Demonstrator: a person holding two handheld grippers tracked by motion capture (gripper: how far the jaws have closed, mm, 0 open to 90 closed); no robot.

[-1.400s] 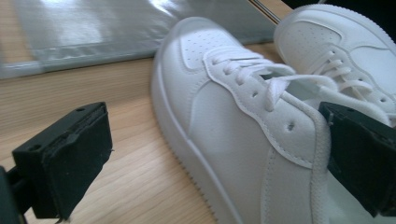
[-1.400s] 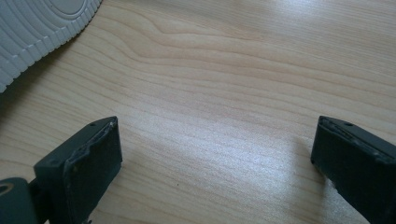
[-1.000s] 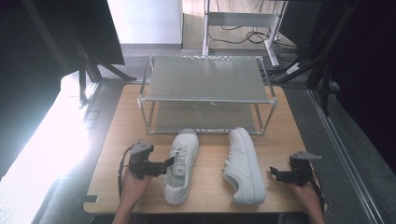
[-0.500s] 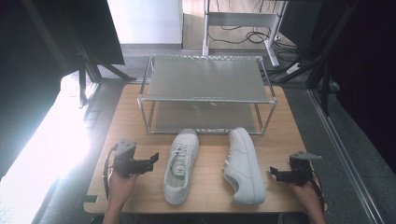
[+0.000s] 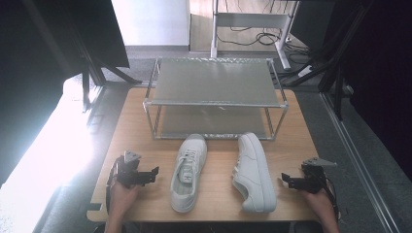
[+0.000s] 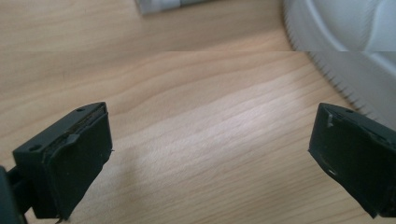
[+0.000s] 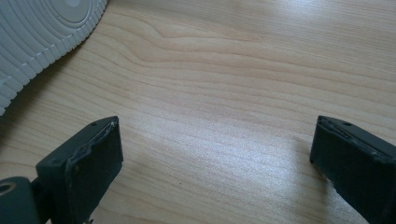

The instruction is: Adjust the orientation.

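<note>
Both my tongs released, jaws wide. Left gripper (image 5: 154,173) near left shoe (image 5: 188,172); right gripper (image 5: 285,181) beside right shoe (image 5: 253,171), table (image 5: 218,155).

metal rack (image 5: 214,82), wooden table (image 5: 145,141) — desk legs (image 5: 248,22)

place: looks like a lab or recording setup
clues: dark curtains (image 5: 379,73) both sides, loose cables (image 5: 252,36) on the floor, desk frame (image 5: 248,19) behind the wooden surface (image 5: 218,160)
</note>
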